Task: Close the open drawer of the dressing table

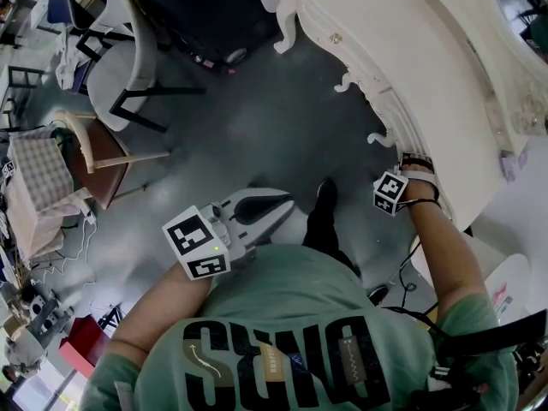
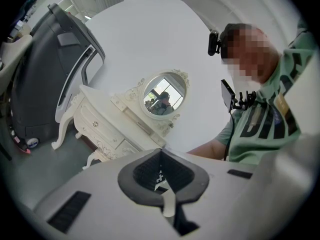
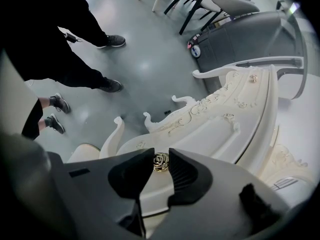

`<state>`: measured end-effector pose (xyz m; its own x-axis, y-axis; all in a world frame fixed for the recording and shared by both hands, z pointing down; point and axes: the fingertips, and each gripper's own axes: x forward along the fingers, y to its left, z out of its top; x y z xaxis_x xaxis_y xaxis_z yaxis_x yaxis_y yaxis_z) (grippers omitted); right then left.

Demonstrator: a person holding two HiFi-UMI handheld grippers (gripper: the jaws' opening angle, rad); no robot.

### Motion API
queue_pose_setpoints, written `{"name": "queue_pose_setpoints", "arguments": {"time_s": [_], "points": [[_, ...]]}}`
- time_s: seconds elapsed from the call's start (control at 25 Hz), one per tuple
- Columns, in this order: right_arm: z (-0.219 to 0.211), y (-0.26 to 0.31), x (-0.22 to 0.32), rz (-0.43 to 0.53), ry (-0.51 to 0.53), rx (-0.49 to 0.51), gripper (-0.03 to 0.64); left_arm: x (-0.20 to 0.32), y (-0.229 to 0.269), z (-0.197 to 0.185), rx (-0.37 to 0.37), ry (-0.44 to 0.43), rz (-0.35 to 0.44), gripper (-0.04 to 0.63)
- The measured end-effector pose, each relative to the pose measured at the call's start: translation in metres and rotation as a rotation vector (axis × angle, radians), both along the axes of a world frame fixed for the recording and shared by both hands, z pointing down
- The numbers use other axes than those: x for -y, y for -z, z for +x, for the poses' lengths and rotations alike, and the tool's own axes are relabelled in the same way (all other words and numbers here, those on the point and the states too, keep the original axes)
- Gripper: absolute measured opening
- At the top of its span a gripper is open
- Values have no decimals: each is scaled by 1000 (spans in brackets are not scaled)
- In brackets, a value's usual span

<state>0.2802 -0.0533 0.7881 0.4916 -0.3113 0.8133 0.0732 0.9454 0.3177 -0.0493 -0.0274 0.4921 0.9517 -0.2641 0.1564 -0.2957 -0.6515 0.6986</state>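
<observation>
Reaching right claw (image 3: 161, 154): held out on a stretched forearm to the table (image 3: 235, 109) front, pointed steeply down.
Grip: closed on the knob (image 3: 160, 162), dark ribbed pads pressed to both sides.
Knob: gold metal, rose-shaped, set on the drawer (image 3: 153, 191).
Drawer: smooth cream front, found below carved scrollwork.
Left claw (image 2: 161, 151): held about level, pads shut together, nothing gripped.
</observation>
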Motion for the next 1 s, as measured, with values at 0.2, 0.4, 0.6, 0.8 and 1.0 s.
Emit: {"name": "queue_pose_setpoints", "arguments": {"time_s": [0.2,0.4,0.6,0.8,1.0], "points": [[3,0,2,-2,-3,-18,95,0,-1,-3,-1,2,-2,8],[6,-2,5,-2,0,-45,95,-1,-3,-5,0,5,-6,8],[8,-2,5,3,-2,-60,95,-2,-3,-6,1,6,-6,8],[11,-4,7,16,-16,-75,97,-3,-4,-7,3,9,-8,8],[13,-4,10,46,-39,-105,97,-4,-4,-9,1,8,-13,8]]}}
